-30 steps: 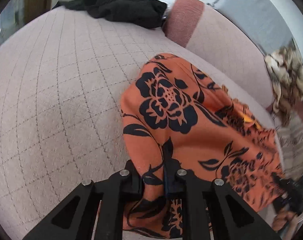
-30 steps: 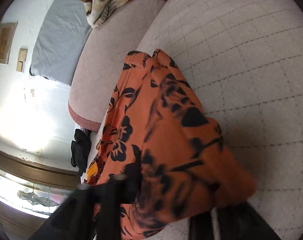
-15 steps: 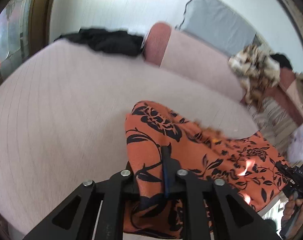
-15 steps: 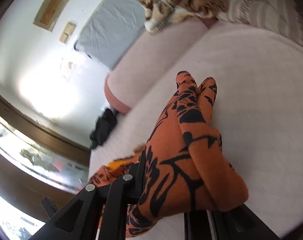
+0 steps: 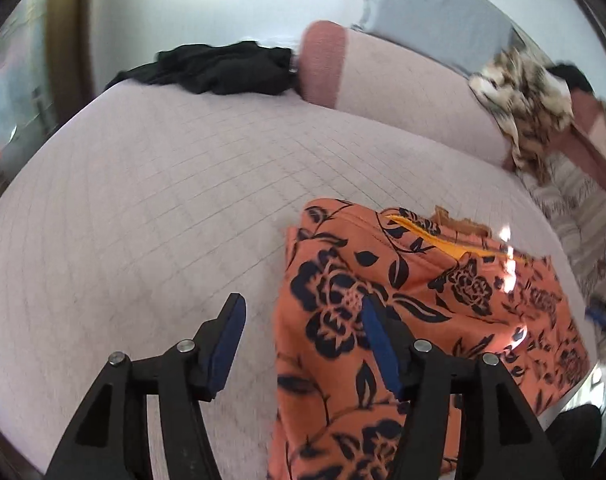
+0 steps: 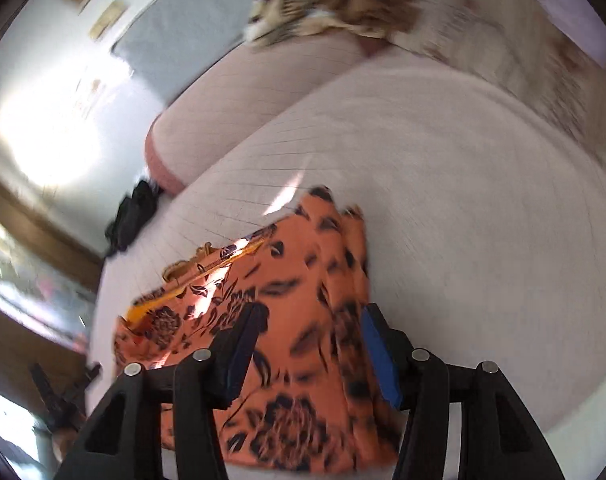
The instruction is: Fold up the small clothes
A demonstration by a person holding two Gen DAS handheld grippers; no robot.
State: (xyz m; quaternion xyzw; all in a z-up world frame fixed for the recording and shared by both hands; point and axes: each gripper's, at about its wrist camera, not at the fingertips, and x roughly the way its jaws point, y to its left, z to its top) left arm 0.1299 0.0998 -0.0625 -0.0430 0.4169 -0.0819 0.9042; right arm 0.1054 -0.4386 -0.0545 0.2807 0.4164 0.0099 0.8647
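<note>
Orange black-flowered cloth garment (image 5: 423, 304) flat on pale quilted mattress (image 5: 143, 200), long axis crosswise. Left gripper (image 5: 303, 320), right gripper (image 6: 309, 324) angled down above it; jaws opening, pads clear of fabric.

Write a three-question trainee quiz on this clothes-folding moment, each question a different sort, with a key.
1. True or false: the left gripper is clamped on the orange floral garment.
2. Multiple choice: the black garment lies (A) on the far part of the bed, (B) on top of the orange garment, (C) between the right gripper's fingers.
3. Fill in: the orange garment's print is ____ flowers.

Key: 1 false, its fingers stand apart, opening; 2 A; 3 black.
</note>
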